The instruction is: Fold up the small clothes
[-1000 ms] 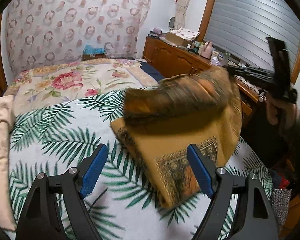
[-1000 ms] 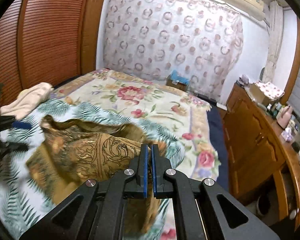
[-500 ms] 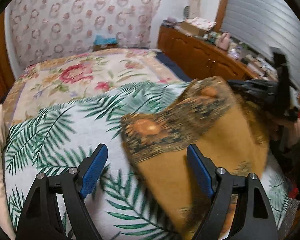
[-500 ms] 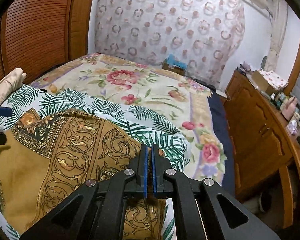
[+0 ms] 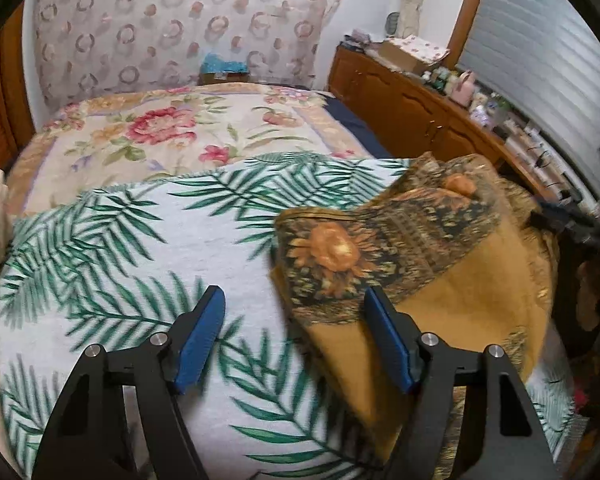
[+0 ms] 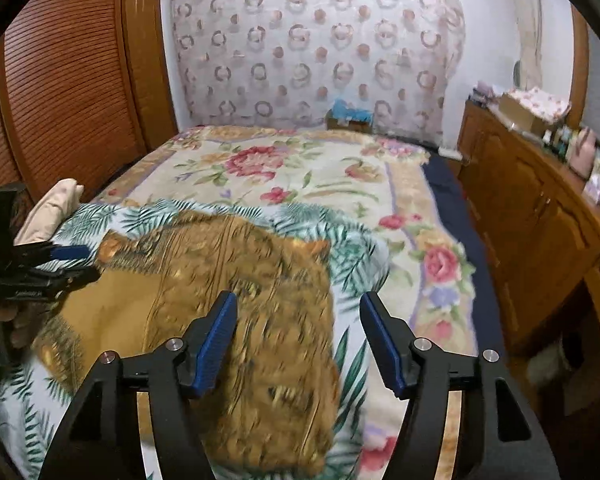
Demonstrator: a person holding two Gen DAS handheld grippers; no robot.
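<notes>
Both of my tongs stood with their blue pads spread apart and nothing between them. My left gripper (image 5: 294, 338) hung above the white spread printed with green palm fronds (image 5: 148, 240), one pad over bare spread, the other over the near edge of the mustard-brown cloth with its dark ornamental border and orange sunflower medallions (image 5: 440, 272). My right gripper (image 6: 300, 338) hung over the cloth's opposite side (image 6: 236, 276). I judged this the pause of a fold just laid: with neither tong gripping, the cloth could settle under its own weight.

The cloth lay on the palm spread at the near end of the bed, short of the cream quilt with red flowers (image 6: 292, 168). Its patterned border was turned over onto the plain mustard field, so the fold showed as a dark band. The top layer looked rumpled rather than flat, and blur hid the weave. A pale beige bundle (image 6: 50, 210) sat at the spread's left edge.
</notes>
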